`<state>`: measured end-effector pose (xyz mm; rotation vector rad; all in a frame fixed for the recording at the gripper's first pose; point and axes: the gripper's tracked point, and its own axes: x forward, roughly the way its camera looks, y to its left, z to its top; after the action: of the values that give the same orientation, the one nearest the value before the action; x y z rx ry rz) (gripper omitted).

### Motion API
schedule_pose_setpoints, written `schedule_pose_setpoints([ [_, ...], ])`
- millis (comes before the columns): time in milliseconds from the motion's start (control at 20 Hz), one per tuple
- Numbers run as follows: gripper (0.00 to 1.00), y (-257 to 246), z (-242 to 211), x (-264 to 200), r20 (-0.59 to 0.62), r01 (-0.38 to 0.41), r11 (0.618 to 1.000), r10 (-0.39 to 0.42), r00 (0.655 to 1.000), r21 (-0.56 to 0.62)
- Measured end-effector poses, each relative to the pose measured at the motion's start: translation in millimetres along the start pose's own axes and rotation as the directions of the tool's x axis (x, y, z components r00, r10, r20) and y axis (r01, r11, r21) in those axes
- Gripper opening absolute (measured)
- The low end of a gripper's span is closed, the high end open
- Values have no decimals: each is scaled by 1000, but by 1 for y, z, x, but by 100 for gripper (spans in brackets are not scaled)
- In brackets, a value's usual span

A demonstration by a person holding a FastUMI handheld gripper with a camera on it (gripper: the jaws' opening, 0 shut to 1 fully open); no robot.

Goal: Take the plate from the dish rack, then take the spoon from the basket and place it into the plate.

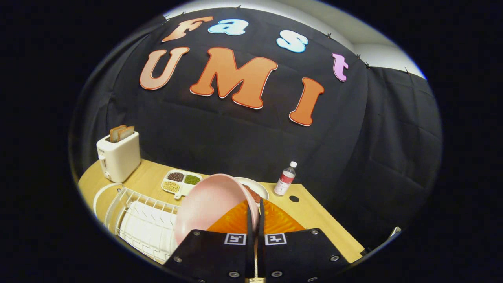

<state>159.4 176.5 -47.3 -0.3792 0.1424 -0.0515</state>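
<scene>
I have the tongs (254, 214) clamped thin on the rim of the round pink plastic plate (210, 204), which hangs tilted just ahead of them, above the white wire dish rack (145, 220) on the wooden table (314, 214). With so little rim gripped, I reckon any jolt could let it swing or slip out

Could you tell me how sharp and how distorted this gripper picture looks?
Gripper view: strong fisheye bending curves the light wooden table edge; the white toaster and clear plastic bottle look sharp; the round pink plate, pinched in the gripper, looms large and slightly soft.
</scene>
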Motion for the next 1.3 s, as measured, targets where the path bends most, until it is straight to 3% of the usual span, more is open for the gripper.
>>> schedule_pose_setpoints([
  [450, 2, -36, -29, -69, -71, -52, 987, 63, 995, 152],
  [850, 2, -74, -96, -131, -189, -25, 963, 78, 979, 270],
  [1300, 2, -69, -165, -182, -290, -21, 916, 149, 945, 400],
])
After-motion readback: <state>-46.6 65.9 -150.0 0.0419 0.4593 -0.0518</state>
